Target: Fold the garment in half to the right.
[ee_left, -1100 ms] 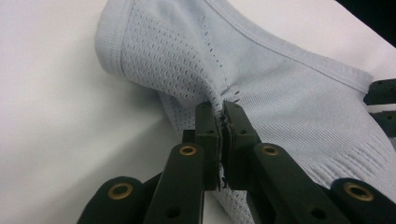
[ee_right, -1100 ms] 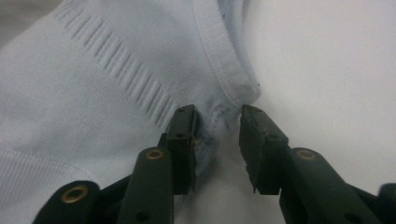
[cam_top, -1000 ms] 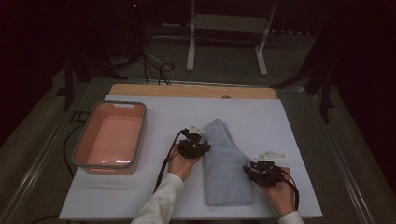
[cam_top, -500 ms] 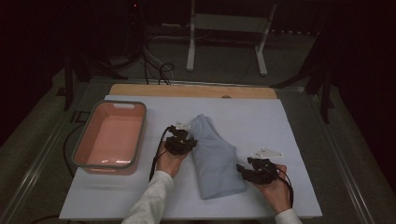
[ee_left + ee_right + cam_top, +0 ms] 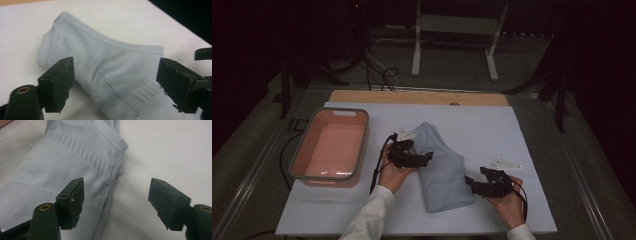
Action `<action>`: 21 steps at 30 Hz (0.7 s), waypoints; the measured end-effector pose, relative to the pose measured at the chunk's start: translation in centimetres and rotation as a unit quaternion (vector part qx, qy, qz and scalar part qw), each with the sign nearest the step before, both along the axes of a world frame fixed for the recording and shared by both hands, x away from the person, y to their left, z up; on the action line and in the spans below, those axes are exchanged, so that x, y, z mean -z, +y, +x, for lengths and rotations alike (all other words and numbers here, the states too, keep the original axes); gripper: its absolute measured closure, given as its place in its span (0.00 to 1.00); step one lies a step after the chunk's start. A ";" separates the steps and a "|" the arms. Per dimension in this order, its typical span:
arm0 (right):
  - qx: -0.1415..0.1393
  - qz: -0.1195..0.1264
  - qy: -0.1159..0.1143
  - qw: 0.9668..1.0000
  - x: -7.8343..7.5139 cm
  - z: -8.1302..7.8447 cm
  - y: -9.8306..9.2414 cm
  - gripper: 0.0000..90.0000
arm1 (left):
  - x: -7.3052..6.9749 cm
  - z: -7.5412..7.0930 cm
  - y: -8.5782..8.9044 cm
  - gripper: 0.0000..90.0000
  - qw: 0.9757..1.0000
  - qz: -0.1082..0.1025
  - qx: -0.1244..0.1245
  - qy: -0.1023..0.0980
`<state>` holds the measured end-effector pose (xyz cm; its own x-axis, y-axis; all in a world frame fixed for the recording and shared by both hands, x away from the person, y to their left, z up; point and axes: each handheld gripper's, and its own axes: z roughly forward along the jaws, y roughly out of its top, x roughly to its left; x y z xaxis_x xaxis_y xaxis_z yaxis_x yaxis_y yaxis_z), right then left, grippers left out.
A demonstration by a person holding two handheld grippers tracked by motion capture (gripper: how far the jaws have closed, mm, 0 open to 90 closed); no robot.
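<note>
The left gripper, just left of centre in the high view, is released: its jaws have just been opening and now stand wide, and in the left gripper view the folded garment lies between and beyond them with neither pad pressing on it. The left hand holds it at the garment's left edge, with a white sleeve running down to the bottom of the frame.

The right gripper, lower right of centre in the high view, is released too; its jaws have also just been opening. In the right gripper view the left jaw stands over the garment's ribbed edge and the right jaw over bare white surface, nothing gripped. The right hand holds it at the garment's lower right corner.

The pale blue-grey garment lies folded in a long strip at the middle of the white table cover, slanting from upper left to lower right.

A salmon-coloured tub with a grey rim sits at the left of the cover, apart from the garment. A wooden board edge runs along the cover's far side.
</note>
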<state>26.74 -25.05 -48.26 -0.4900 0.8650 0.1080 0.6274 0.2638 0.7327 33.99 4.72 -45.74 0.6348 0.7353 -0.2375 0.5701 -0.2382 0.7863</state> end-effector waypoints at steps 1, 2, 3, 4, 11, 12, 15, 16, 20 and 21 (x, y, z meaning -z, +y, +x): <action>0.001 0.000 -0.001 1.000 0.0 0.0 0.0 0.30 | -0.2 -0.1 -0.1 0.17 1.000 -0.002 0.007 -0.001; 0.002 0.000 -0.002 1.000 0.0 -0.1 -0.1 0.30 | -0.2 -0.2 -0.3 0.15 1.000 -0.005 0.015 -0.002; 0.003 0.001 -0.002 1.000 0.0 -0.1 -0.1 0.29 | -0.3 -0.2 -0.4 0.13 1.000 -0.007 0.025 -0.003; 0.003 0.002 -0.001 1.000 0.0 -0.1 -0.2 0.29 | -0.4 -0.3 -0.6 0.12 0.999 -0.010 0.031 -0.004; 0.001 0.001 -0.001 1.000 0.1 -0.2 -0.2 0.28 | -0.7 -0.7 -1.3 0.08 0.997 -0.029 0.062 -0.019; 0.002 0.001 0.000 1.000 0.1 -0.2 -0.2 0.28 | -0.7 -0.7 -1.4 0.08 0.997 -0.028 0.065 -0.022; 0.002 0.002 0.002 1.000 0.2 -0.2 -0.2 0.28 | -0.7 -0.8 -1.6 0.08 0.996 -0.031 0.074 -0.026; 0.001 0.002 0.001 1.000 0.2 -0.2 -0.2 0.28 | -0.7 -0.9 -1.7 0.08 0.996 -0.034 0.079 -0.028; 0.000 0.004 0.001 1.000 0.2 -0.3 -0.2 0.28 | -0.6 -1.2 -2.2 0.10 0.994 -0.031 0.101 -0.031; 0.000 0.004 0.000 1.000 0.2 -0.3 -0.2 0.28 | -0.5 -1.2 -2.3 0.11 0.994 -0.028 0.104 -0.031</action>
